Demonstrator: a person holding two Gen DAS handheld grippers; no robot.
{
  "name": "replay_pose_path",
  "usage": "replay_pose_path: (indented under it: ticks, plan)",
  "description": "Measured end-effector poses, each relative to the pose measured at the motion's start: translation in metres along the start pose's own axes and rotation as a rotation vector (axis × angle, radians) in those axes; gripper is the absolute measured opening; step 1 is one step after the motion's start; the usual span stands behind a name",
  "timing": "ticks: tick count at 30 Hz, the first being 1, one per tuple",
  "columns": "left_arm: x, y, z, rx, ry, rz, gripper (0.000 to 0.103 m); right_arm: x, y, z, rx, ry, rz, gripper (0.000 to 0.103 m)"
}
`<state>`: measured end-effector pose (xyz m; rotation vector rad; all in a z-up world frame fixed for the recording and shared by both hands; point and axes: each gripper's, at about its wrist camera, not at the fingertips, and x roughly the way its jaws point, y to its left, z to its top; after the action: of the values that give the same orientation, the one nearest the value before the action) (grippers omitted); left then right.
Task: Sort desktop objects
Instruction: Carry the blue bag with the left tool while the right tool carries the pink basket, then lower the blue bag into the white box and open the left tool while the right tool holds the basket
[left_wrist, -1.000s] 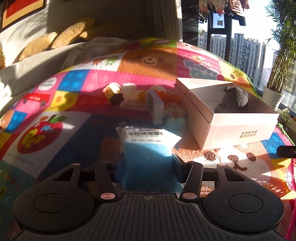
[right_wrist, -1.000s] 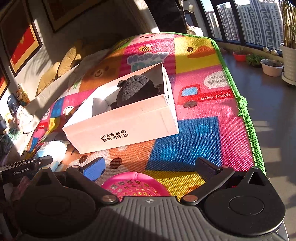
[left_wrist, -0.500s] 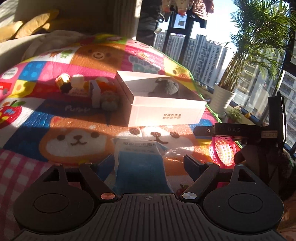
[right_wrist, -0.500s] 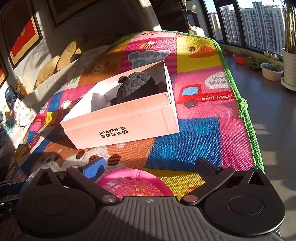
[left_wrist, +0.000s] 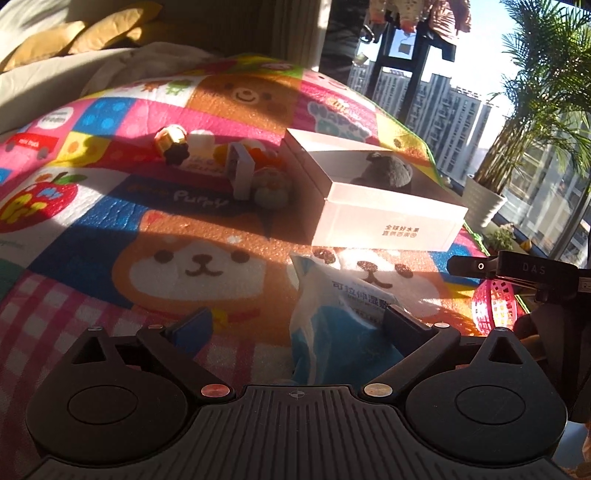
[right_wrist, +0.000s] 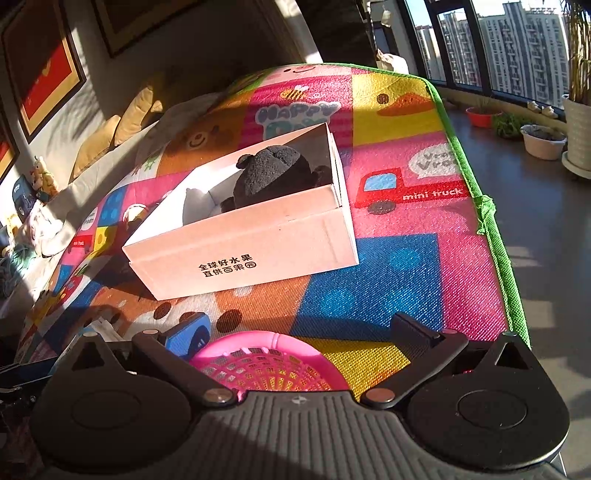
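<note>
Left gripper just opened, pouch between, right gripper apart, play mat, sunlit windows.

A colourful cartoon-printed play mat carries everything. On it, a white open cardboard box sits far right, a cluster of small toys just left of it, a blue-and-white packet near, and a pink mesh basket near right.
</note>
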<state>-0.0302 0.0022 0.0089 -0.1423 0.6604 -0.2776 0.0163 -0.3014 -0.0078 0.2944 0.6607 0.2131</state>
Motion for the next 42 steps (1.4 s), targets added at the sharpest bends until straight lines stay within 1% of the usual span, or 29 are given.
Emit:
replay_pose_path:
  ticks: [4,8,10,12,16,17,19,21,24,29,32,33,35,37,39,42]
  plan:
    - [-0.003,-0.002,-0.004,0.024,-0.02,0.015,0.102,0.001,0.002,0.001,-0.016,0.01,-0.008,0.103]
    - [-0.007,-0.002,-0.006,0.029,-0.024,0.029,0.103,0.005,0.013,0.003,-0.11,0.064,-0.038,0.103]
    - [-0.008,0.0,-0.008,0.025,-0.028,0.029,0.103,0.004,0.02,0.006,-0.154,0.097,-0.024,0.103]
    - [-0.009,0.0,-0.009,0.023,-0.032,0.029,0.103,-0.009,0.032,0.007,-0.192,0.066,-0.004,0.103]
    - [-0.011,0.006,-0.008,-0.009,-0.024,0.013,0.103,-0.033,0.066,0.002,-0.342,-0.005,0.011,0.103]
    - [-0.011,0.006,-0.007,-0.009,-0.019,0.011,0.103,-0.037,0.072,-0.001,-0.376,-0.017,0.007,0.103]
    - [-0.015,0.005,-0.004,0.002,-0.011,0.003,0.103,-0.045,0.081,-0.006,-0.438,-0.053,-0.03,0.103]
    - [-0.021,0.004,-0.004,0.017,-0.01,-0.011,0.103,-0.052,0.078,-0.007,-0.435,-0.058,-0.048,0.102]
    - [-0.027,0.0,-0.006,0.034,0.008,-0.033,0.103,-0.063,0.063,-0.007,-0.377,-0.045,-0.062,0.102]
    - [-0.032,-0.006,-0.012,0.066,0.031,-0.031,0.103,-0.076,0.037,-0.012,-0.326,-0.047,-0.138,0.102]
    - [-0.035,-0.011,-0.014,0.075,0.036,-0.066,0.103,-0.083,0.027,-0.013,-0.296,-0.049,-0.166,0.102]
    - [-0.037,-0.014,-0.014,0.08,0.035,-0.085,0.103,-0.085,0.024,-0.014,-0.29,-0.048,-0.168,0.101]
    - [-0.037,-0.025,-0.014,0.1,0.034,-0.128,0.103,-0.087,0.022,-0.015,-0.286,-0.038,-0.164,0.092]
    - [-0.036,-0.036,-0.014,0.123,0.039,-0.167,0.103,-0.086,0.02,-0.014,-0.273,-0.019,-0.163,0.078]
    - [-0.034,-0.046,-0.014,0.143,0.045,-0.204,0.103,-0.086,0.017,-0.013,-0.248,0.001,-0.149,0.07]
    - [-0.031,-0.054,-0.013,0.152,0.045,-0.252,0.103,-0.086,0.013,-0.013,-0.208,0.018,-0.137,0.063]
